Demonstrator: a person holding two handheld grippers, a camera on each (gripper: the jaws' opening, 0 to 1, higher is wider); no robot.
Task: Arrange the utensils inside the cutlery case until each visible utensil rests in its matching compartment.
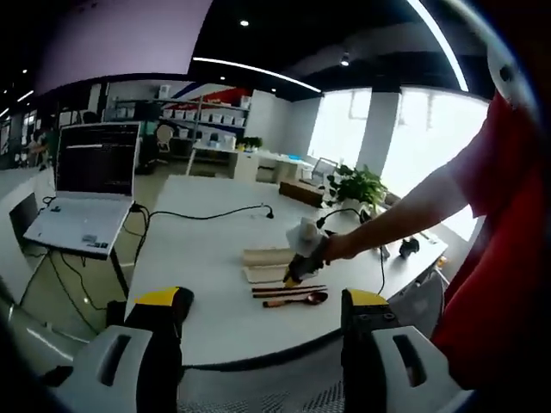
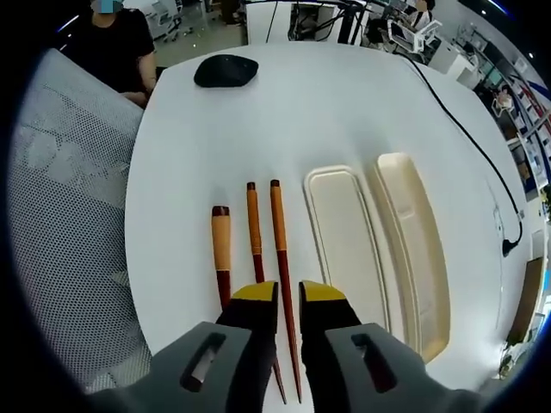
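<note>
Status: the arrangement has not begun to show results. No utensil rests in a compartment yet.

In the right gripper view, the cutlery case (image 2: 344,241) lies open on the white surface (image 2: 327,103), with its lid (image 2: 417,249) just beside it on the far side from the utensils. The visible case tray holds nothing.

Three utensils lie side by side on the surface next to the case: two chopsticks (image 2: 277,249) and a wooden-handled spoon (image 2: 221,254), whose bowl end is hidden behind the gripper body.

The right gripper (image 2: 288,294) sits low over the chopsticks. Its jaws are nearly together, with the chopstick nearest the case running through the narrow gap between them. Whether the jaws actually clamp it cannot be told.

In the left gripper view, the left gripper (image 1: 263,301) is held back from the work, jaws wide apart and holding nothing.

Remaining, as judged: transfer both chopsticks and the spoon into the case, each in its matching slot.
</note>
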